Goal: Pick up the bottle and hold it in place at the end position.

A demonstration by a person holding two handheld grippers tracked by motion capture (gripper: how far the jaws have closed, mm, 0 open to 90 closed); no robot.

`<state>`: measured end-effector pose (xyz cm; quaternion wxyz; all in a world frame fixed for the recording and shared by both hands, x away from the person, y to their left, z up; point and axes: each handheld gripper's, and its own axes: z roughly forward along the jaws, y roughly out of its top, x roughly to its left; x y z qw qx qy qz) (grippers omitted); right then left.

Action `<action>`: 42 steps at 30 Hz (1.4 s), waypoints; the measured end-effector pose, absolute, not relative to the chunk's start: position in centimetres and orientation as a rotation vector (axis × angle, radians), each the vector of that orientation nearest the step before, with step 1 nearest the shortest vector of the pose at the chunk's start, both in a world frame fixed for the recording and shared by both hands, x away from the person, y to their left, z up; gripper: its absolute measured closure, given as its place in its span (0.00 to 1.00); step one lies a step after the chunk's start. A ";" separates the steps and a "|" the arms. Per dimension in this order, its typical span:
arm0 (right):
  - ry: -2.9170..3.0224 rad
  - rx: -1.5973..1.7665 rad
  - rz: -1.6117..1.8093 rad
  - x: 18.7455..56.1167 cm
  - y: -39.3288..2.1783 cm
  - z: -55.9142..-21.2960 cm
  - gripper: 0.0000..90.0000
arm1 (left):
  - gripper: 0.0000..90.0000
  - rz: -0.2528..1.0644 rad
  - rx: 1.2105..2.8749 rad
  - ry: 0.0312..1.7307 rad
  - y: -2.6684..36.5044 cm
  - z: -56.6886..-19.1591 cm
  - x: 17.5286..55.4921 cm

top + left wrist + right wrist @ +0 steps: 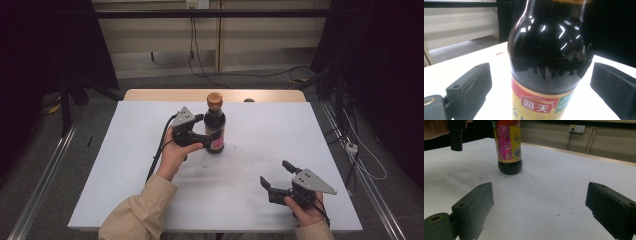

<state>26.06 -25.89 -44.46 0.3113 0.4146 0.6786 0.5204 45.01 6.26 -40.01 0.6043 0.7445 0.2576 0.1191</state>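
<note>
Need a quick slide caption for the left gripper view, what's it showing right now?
Left gripper open around the upright dark sauce bottle on the white table, pads clear of the glass.

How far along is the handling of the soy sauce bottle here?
Done: the soy sauce bottle stands upright on the table. In hand: the left gripper brackets it, fingers apart from the glass. Left: the open right gripper waits nearer the person.

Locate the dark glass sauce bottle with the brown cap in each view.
High view: dark glass sauce bottle stands upright at table centre, between the left gripper's open jaws.
Left gripper view: bottle fills the middle.
Right gripper view: top left.
Shared landmark: its yellow-and-red label.
</note>
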 end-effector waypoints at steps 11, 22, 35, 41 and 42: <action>1.795 1.076 1.388 28.2 -25.0 -42.6 0.08 | 0.03 0.294 1.709 0.642 6.6 -39.8 44.9; 1.779 1.103 1.413 30.9 -23.7 -40.5 0.09 | 0.10 0.297 1.705 0.583 6.0 -39.6 44.5; 1.775 1.131 1.397 33.0 -24.0 -39.6 0.09 | 0.11 0.271 1.714 0.586 4.9 -40.6 44.8; 1.775 1.136 1.395 34.2 -24.1 -38.7 0.09 | 0.13 0.290 1.733 0.575 4.4 -40.9 44.8; 1.771 1.141 1.398 34.3 -24.1 -38.5 0.09 | 0.13 0.293 1.734 0.574 4.3 -40.9 44.8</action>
